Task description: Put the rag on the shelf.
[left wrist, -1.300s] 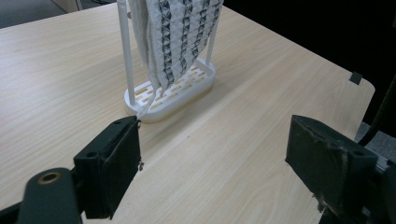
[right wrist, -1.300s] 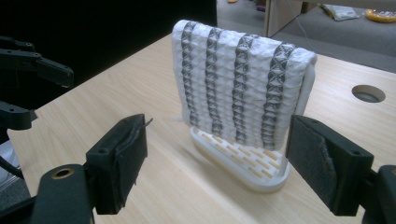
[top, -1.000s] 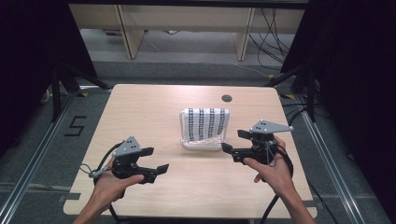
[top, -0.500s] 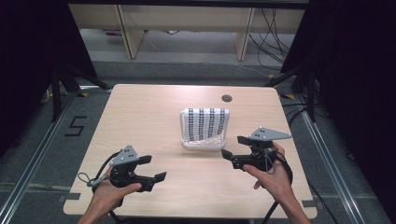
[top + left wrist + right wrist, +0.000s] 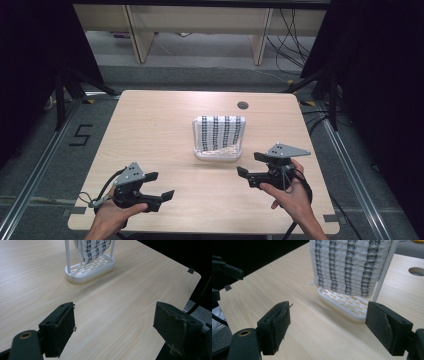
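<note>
One desk (image 5: 150,130) carries one rack (image 5: 218,152) with one patterned cloth (image 5: 220,131), flanked by two hand-held grippers, left (image 5: 161,186) and right (image 5: 249,164), both gaping empty

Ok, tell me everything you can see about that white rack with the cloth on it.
The rack is white, plastic-looking, with an oval slotted base and thin upright rods. A white cloth with dark patterned stripes hangs over it, its lower edge reaching down to the base. The rack stands upright on the wooden table, right of centre, near a round hole. Neither gripper touches it.
</note>
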A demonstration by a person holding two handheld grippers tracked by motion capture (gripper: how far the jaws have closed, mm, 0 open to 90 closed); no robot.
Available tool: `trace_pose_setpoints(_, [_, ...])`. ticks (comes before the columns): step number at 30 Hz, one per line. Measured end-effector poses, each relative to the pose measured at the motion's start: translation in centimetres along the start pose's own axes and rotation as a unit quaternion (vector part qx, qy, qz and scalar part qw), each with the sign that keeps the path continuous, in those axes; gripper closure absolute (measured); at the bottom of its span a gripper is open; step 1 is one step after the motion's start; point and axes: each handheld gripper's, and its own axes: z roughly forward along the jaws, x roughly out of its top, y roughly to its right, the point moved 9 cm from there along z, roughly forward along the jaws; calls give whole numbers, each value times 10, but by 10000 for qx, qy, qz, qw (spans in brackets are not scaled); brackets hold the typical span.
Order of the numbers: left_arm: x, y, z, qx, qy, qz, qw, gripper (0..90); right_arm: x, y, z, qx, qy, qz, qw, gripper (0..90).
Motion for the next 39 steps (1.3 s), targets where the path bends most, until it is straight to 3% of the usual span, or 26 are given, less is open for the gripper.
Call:
trace_pose_setpoints(1, [-2,1,0,-33,-1,-6,10000,168,-1,-2,0,62,5,73,10000,212])
trace_pose_setpoints(2, [-4,1,1,-32,0,3,10000,168,0,0,2,41,99,-102,9999,212])
trace_pose_setpoints(3, [-5,1,1,-66,14,-18,10000,168,-3,-4,1,90,-23,83,9999,213])
trace_pose_setpoints(5, [-9,1,2,-45,9,-67,10000,168,-5,-1,2,48,18,-78,10000,212])
trace_pose_setpoints(6, [-12,0,1,-7,-36,-54,10000,168,-6,-4,1,69,-25,68,9999,213])
trace_pose_setpoints(10, [-17,0,1,-31,-41,-81,10000,168,-12,-4,2,55,-74,114,9999,212])
trace_pose_setpoints(11, [-18,0,0,2,-44,-124,9999,168,-12,-1,3,-13,-14,-58,10000,212])
trace_pose_setpoints(12, [-19,1,0,-20,-30,-122,9999,168,-14,-3,4,53,5,68,10000,212])
trace_pose_setpoints(14, [-21,0,0,26,-37,-117,9999,168,-17,-2,4,52,-17,8,10000,212])
trace_pose_setpoints(15, [-22,0,-1,14,-26,-121,9999,168,-20,-4,3,81,-103,179,9998,212])
trace_pose_setpoints(18, [-24,-2,-2,52,-7,-170,9998,168,-24,-1,5,46,-13,70,10000,211])
trace_pose_setpoints(19, [-25,-2,-1,65,16,-187,9998,168,-27,-4,4,119,-124,250,9995,211])
trace_pose_setpoints(20, [-26,-2,0,20,79,-196,9998,168,-28,0,5,99,-105,77,9999,210])
trace_pose_setpoints(22, [-29,-3,-1,59,4,-197,9998,168,-32,-2,6,102,-94,277,9995,208])
trace_pose_setpoints(23, [-29,-3,-1,52,61,-202,9998,168,-33,1,6,79,-113,141,9998,207])
trace_pose_setpoints(25, [-30,-2,0,30,101,-225,9997,166,-38,-1,6,90,-188,265,9994,204])
trace_pose_setpoints(26, [-32,-3,-1,25,46,-182,9998,166,-38,2,8,76,-107,98,9999,203])
trace_pose_setpoints(28, [-35,-2,-1,58,37,-225,9997,165,-41,0,8,91,-105,254,9996,202])
trace_pose_setpoints(29, [-36,-2,-1,54,79,-226,9997,166,-42,2,9,78,-84,136,9998,201])
trace_pose_setpoints(31, [-40,-2,-1,28,14,-193,9998,165,-46,-1,9,105,-108,261,9995,201])
trace_pose_setpoints(32, [-42,-2,-1,65,5,-211,9998,165,-47,2,9,50,-70,125,9999,201])
trace_pose_setpoints(33, [-44,-1,0,28,4,-226,9997,165,-49,0,10,101,-62,260,9996,201])
trace_pose_setpoints(35, [-47,1,3,17,-9,-282,9996,165,-53,2,11,109,-107,138,9998,200])
trace_pose_setpoints(36, [-49,0,3,37,-93,-217,9997,165,-56,0,10,92,-183,304,9993,200])
trace_pose_setpoints(37, [-49,2,4,16,-38,-269,9996,165,-57,1,12,125,-127,204,9996,201])
trace_pose_setpoints(39, [-50,3,6,21,-33,-249,9997,165,-63,0,13,100,-188,245,9995,201])
